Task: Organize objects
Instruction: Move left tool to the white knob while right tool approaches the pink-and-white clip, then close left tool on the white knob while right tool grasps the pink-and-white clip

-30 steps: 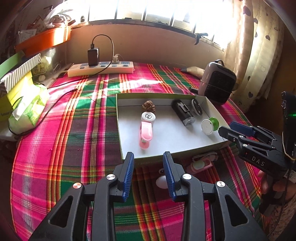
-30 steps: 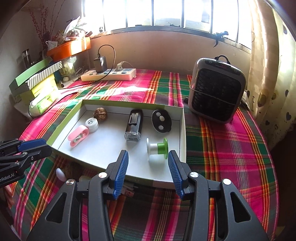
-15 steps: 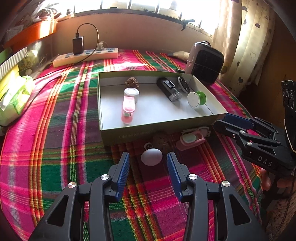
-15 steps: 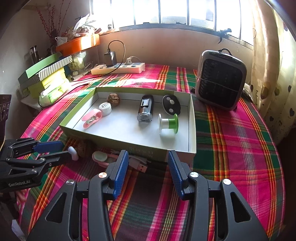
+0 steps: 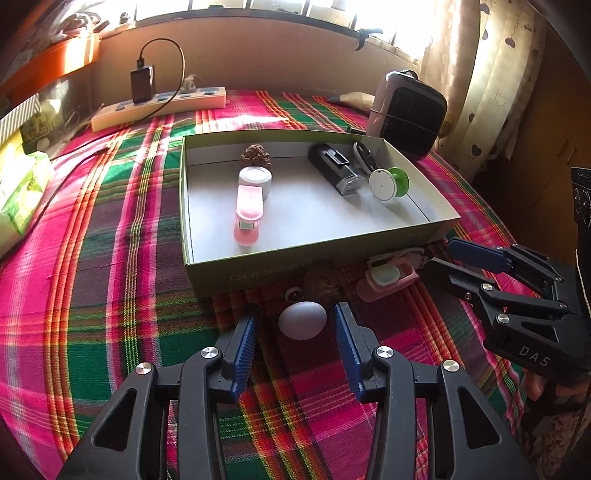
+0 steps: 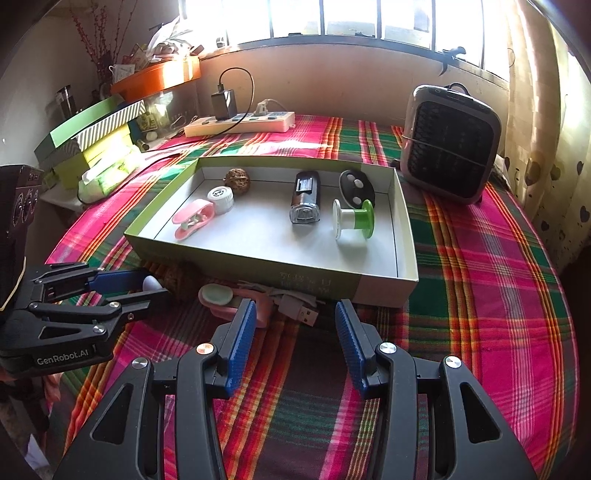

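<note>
Blown-out window [image 6: 332, 18] backlight, fisheye-warped edges.

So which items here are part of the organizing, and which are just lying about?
Job:
- green box
- white egg, between the open left tongs
- walnut
- pink case
- USB cable

Lying about:
- heater
- power strip
- tissue pack
</note>
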Available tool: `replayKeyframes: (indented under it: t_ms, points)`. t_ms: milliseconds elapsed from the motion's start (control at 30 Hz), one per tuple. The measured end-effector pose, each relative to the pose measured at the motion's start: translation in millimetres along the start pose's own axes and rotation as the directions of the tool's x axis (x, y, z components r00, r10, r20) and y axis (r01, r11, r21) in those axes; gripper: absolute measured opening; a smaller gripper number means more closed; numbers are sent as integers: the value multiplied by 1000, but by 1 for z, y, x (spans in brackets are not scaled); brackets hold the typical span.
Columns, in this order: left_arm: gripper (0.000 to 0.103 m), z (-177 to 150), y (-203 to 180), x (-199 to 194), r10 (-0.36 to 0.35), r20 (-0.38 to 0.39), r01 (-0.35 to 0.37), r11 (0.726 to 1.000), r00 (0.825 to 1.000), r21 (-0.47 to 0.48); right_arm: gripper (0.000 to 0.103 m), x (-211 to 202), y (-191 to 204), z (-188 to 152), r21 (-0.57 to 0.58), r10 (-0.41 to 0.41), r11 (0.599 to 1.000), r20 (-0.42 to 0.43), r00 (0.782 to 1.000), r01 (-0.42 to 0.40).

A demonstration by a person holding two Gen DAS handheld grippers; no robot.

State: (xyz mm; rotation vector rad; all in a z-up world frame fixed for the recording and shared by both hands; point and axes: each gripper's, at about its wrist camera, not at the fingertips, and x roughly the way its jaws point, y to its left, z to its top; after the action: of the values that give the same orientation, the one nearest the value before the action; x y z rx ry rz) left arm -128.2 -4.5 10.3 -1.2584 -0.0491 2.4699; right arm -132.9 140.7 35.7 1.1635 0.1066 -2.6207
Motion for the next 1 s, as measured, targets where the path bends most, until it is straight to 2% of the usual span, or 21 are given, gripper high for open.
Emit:
replayKeyframes:
  t_ms: [100, 267, 467, 833, 1000]
  points:
    - [37, -1, 5, -2, -15, 0, 15, 1000, 1000, -9, 46, 0, 3, -1, 11, -1, 1000, -3, 1000, 1]
    - [24, -3, 11, -6, -25, 1, 25, 1000, 1000, -13, 46, 3, 9, -5, 20, 2, 1000, -14, 1000, -2]
    - [24, -12, 18, -14, -34, -4, 34, 999, 999, -20, 46, 4, 18, -7, 21, 33, 999, -14, 999, -33]
    - [24, -17, 26, -18, -58, -5, 58, 998, 998, -36, 46, 6, 43, -11, -42, 159, 986, -43, 986, -161]
    - [25, -17, 27, -17, -58, -6, 58, 998, 998, -32, 46, -1, 43, -9, -63, 133, 989, -21, 991, -134]
